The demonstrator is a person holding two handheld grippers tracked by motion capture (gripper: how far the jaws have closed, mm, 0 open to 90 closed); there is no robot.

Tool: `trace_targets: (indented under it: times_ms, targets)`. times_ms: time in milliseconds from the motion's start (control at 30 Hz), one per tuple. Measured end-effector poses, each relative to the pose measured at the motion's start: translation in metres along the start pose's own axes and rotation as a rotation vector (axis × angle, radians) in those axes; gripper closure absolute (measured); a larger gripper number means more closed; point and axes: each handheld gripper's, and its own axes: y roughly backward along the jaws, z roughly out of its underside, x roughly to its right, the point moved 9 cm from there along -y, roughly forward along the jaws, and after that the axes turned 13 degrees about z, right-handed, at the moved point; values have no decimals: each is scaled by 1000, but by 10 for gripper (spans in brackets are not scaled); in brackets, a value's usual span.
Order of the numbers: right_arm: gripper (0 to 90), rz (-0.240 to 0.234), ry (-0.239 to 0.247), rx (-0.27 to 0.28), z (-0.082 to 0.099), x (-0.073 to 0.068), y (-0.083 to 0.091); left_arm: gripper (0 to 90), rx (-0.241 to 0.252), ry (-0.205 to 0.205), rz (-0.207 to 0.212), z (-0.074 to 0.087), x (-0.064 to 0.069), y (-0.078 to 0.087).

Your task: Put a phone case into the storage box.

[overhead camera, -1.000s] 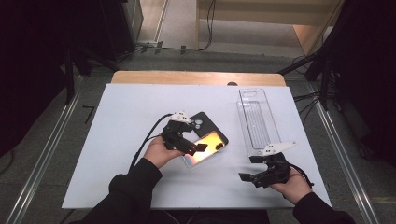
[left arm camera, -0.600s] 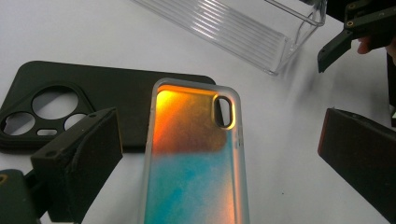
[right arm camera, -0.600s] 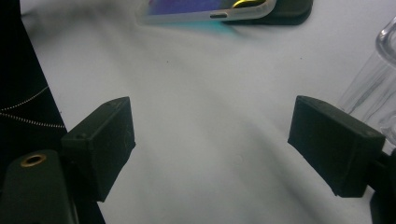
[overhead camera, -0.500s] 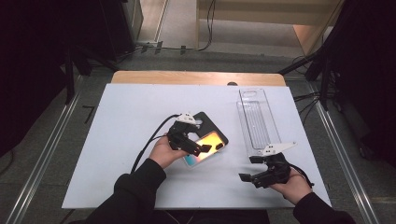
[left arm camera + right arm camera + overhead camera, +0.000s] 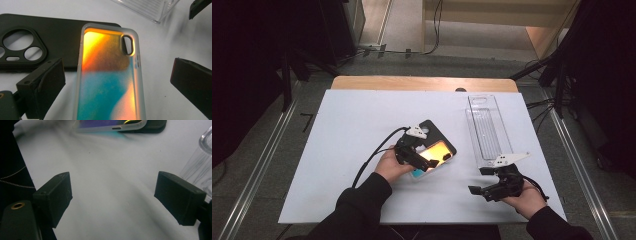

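Observation:
A translucent phone case (image 5: 438,152) with an orange-to-teal sheen lies mid-table, its far end overlapping a black phone case (image 5: 432,129). My left gripper (image 5: 418,156) hovers low over the near half of the shiny case, open. In the left gripper view the shiny case (image 5: 110,80) runs up between the two pads (image 5: 50,82), which stand wide on either side and do not touch it. The black case (image 5: 57,30) lies at the upper left there. My right gripper (image 5: 477,180) rests near the front right of the table, open, with bare table between its jaws (image 5: 113,192).
A long clear plastic tray (image 5: 487,127) lies at the right, reaching toward the far edge; its near end is just beyond my right gripper (image 5: 200,162). The white tabletop (image 5: 352,130) ends in a wooden strip at the back. Metal rails flank the table.
My left gripper has sunk lower over the shiny case and edged slightly right. The right gripper has kept still.

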Motion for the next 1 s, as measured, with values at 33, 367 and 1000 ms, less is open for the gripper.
trace_targets:
  times_ms: [33, 367, 1000]
  targets:
    - [126, 0, 0, -1, 0, 0, 0, 2, -2, 10, 3, 3, 0, -2]
    - [126, 0, 2, -2, 0, 0, 0, 2, -46, 9, -6, 12, -3, -9]
    - [126, 5, 5, -9, 1, 1, 0, 42, -122, -11, -79, 22, -7, -16]
